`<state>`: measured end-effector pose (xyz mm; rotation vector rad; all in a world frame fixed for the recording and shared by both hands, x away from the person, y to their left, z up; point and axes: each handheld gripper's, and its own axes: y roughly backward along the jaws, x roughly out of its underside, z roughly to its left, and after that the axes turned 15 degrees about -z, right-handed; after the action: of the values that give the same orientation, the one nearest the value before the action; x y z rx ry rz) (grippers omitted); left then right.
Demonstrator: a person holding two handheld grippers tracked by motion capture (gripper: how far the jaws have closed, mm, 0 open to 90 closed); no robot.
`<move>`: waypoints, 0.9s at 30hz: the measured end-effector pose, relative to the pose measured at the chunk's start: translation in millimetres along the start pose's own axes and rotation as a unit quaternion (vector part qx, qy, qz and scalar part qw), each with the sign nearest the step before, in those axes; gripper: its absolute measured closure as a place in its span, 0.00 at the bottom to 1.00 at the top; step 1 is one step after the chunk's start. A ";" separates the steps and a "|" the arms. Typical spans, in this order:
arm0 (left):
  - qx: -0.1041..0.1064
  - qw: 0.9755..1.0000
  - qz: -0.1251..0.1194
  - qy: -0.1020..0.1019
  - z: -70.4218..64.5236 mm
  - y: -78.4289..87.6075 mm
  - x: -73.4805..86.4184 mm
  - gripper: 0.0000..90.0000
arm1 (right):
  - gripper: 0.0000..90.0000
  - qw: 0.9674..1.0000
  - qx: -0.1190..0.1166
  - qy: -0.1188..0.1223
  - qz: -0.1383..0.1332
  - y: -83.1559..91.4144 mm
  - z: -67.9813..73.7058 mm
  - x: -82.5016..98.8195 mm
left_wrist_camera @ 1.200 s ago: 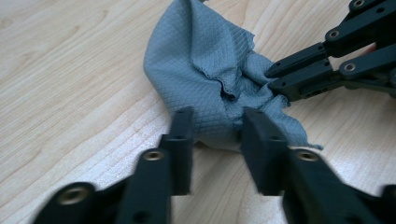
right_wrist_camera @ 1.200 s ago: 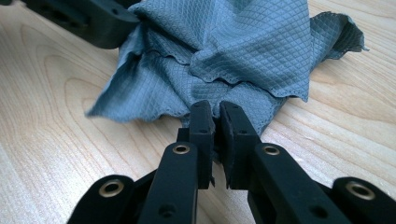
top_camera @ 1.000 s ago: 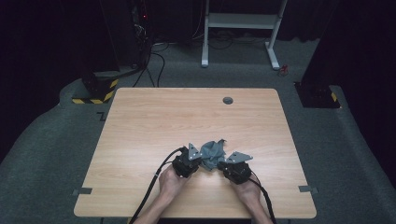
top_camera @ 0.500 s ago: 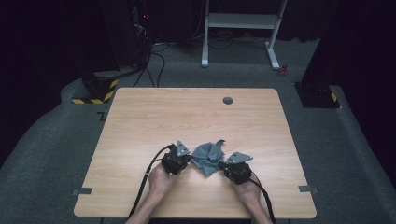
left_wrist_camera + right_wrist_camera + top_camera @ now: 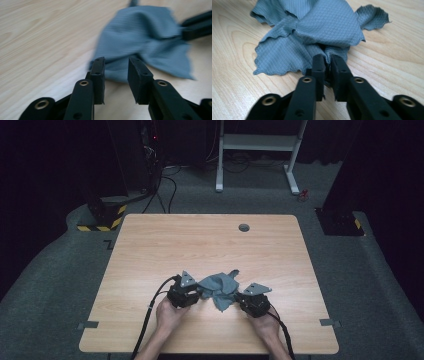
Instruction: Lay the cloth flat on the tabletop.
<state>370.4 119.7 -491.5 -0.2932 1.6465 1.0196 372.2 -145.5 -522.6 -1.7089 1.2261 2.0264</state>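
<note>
Your right gripper [image 5: 327, 63] pinches the cloth [image 5: 312, 32] to anchor it on the tabletop [image 5: 200, 240], while your left gripper [image 5: 116, 65], jaws just opened, straddles its edge without gripping.

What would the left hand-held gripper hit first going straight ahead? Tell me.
Probably the grey-blue cloth: the left hand-held gripper points straight at its near edge, jaws apart, having just been opening. How close the cloth lies to the jaw tips is unclear.

My left gripper [image 5: 116, 68] has just been opening, its jaws now standing apart. My right gripper [image 5: 328, 65] sits low, jaws nearly together, also just widened slightly.
</note>
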 end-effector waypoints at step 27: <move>-0.069 0.996 0.040 -0.043 19.1 -1.2 5.4 1.00 | 0.99 1.000 0.004 0.010 -0.006 3.1 1.3 0.9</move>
<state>382.2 134.8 -496.9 -0.2729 1.5234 1.1941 369.0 -146.8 -522.1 -1.7319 1.2265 1.9997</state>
